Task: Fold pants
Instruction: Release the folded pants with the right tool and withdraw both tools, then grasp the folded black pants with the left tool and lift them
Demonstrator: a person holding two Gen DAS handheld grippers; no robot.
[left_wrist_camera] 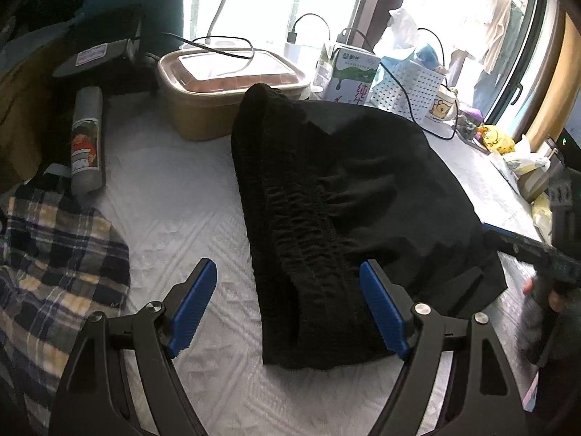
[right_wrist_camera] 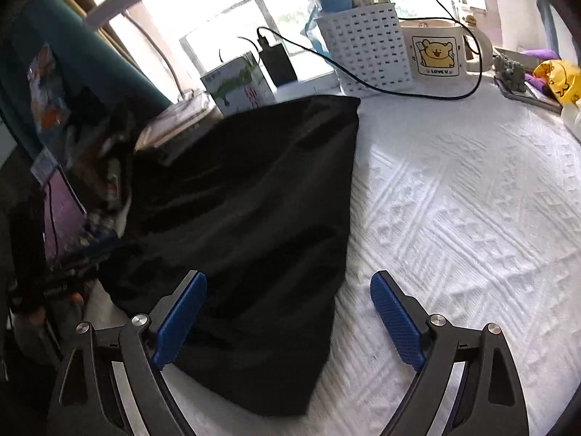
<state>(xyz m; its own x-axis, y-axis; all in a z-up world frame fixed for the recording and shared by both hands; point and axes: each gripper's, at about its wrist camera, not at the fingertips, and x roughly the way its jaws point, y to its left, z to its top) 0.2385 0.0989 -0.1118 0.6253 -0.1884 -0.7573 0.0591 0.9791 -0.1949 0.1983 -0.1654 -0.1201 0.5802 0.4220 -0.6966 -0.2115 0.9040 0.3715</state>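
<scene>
Pants (left_wrist_camera: 345, 200) folded on white cloth (left_wrist_camera: 181, 218); left tool (left_wrist_camera: 287, 305) & right tool (right_wrist_camera: 287, 319) both agape, nothing gripped.

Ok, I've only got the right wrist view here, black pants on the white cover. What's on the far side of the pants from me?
Observer: A plaid cloth lies on the white cover, apart from the black pants.
Operator: Which end of the pants faces that side?
Observer: The gathered elastic waistband runs along that edge.
Operator: Is the left gripper on the pants?
Observer: No, the left gripper is open, and its pads are not pressing the fabric.
Operator: Anything else near there?
Observer: A grey bottle lies flat beyond the plaid cloth.
</scene>
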